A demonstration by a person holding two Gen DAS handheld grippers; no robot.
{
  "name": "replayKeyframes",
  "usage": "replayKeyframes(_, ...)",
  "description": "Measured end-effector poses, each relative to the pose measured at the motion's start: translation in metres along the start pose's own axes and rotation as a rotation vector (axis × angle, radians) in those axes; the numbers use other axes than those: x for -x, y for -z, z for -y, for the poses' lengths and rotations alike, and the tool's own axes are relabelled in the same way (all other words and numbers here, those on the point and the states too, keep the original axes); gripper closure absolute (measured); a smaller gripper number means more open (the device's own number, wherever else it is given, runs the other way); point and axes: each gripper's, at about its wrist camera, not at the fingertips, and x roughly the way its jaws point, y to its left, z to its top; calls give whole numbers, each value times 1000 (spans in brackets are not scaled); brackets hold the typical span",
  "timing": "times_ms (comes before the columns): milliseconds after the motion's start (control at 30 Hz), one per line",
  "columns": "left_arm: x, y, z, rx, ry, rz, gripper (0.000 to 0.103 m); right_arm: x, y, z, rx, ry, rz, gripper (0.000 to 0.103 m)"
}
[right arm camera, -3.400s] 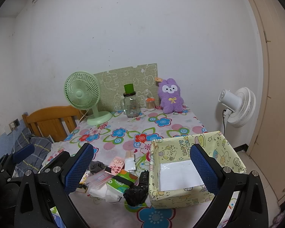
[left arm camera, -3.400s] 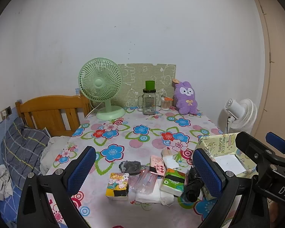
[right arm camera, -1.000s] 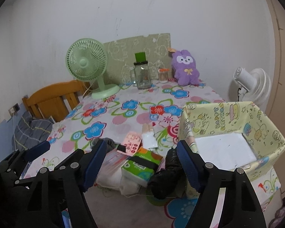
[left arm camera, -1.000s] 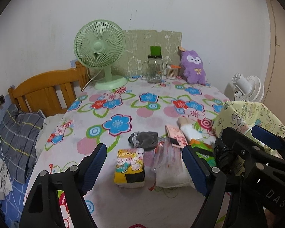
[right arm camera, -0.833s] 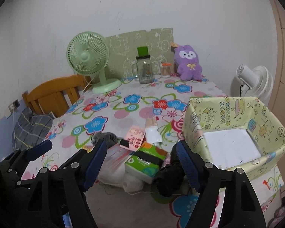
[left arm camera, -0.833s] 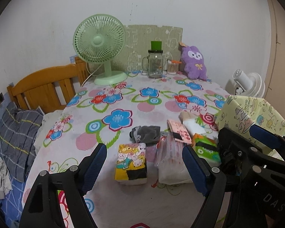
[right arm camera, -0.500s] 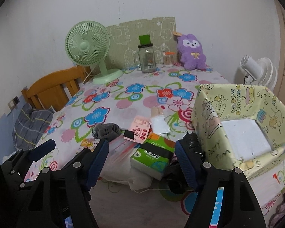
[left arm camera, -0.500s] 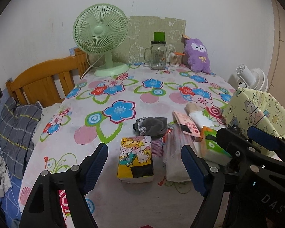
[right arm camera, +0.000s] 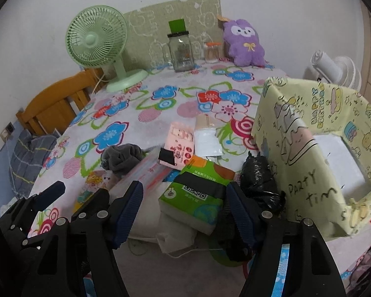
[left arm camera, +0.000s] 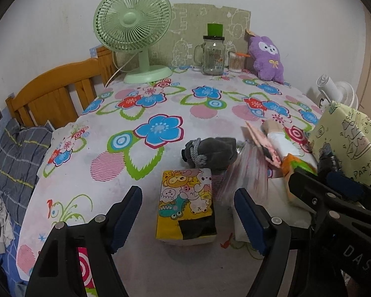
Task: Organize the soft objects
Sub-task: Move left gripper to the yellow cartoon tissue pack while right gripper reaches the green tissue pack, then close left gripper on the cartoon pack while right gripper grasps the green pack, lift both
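Straddling green tissue pack (right arm camera: 197,193), right gripper (right arm camera: 184,210) spread; left gripper (left arm camera: 188,220) spread; white bag underneath mostly hidden.

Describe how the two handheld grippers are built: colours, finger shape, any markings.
Left gripper and right gripper match: matte black angular plastic frames studded with silver screw heads, each with two flat fingers faced in ribbed blue pads. White letters "DAS" mark the right one's body. No cables or sleeves show.
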Motion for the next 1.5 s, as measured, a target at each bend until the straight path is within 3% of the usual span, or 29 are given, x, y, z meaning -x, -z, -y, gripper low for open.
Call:
replayKeyframes(167, -13, 4, -3, 9, 12, -36, 30, -10, 2, -4, 23, 20, -23, 39)
replayKeyframes(400, -22, 7, -4, 21, 32, -79, 50, -17, 3, -12, 58, 22, -41, 54)
replayKeyframes(533, -22, 7, -4, 25, 42, -78, 54, -18, 3, -13, 63, 20, -39, 58)
replayKeyframes(700, -16, 6, -3, 31, 48, -64, 56, -16, 3, -17, 86, 10, -34, 74)
replayKeyframes(767, -13, 5, -2, 26, 44, -57, 56, -15, 4, -17, 87, 6, -33, 75)
replayKeyframes(933, -5, 4, 0, 21, 26, -37, 56, -12, 3, -12, 62, 14, -26, 73)
replayKeyframes(1067, 4, 3, 0, 17, 10, -13, 56, -9, 5, -6, 37, 28, -33, 50)
replayKeyframes(1167, 11, 2, 0, 16, 6, 2, 56, -3, 5, 0, 9, 37, -13, 39)
replayKeyframes(1500, 11, 0, 6, 7, 5, -1, 56, -11, 7, 5, 6, 80, -52, 37)
